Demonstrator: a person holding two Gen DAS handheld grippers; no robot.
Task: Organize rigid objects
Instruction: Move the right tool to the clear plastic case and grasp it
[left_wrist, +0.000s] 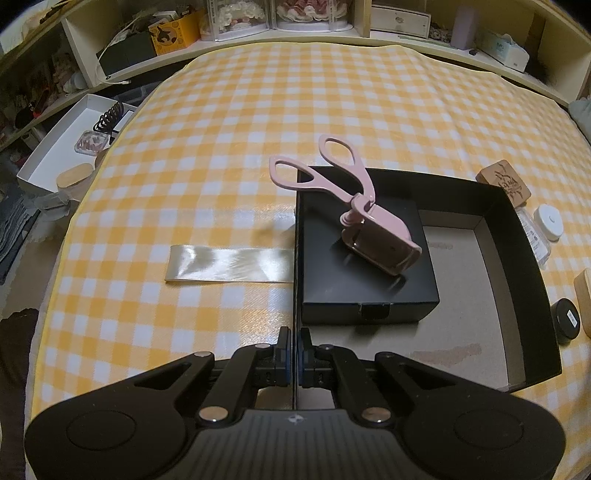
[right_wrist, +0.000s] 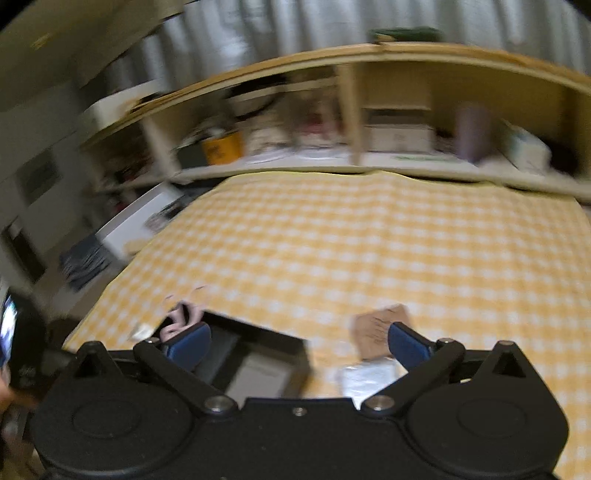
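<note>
With the pink eyelash curler (left_wrist: 354, 206) resting on the small black box (left_wrist: 365, 266) inside the black tray (left_wrist: 517, 236), the wide-open, empty right gripper (right_wrist: 299, 345) should next approach the wooden block (right_wrist: 380, 328) squarely, while the left gripper (left_wrist: 294, 354) pinches the tray's wall, just below the curler.

Eyelash curler (left_wrist: 364, 218) on small box (left_wrist: 365, 258) in tray (left_wrist: 517, 236)

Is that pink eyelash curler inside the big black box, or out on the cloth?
Inside: the pink eyelash curler rests atop a smaller black box within the big black box.
</note>
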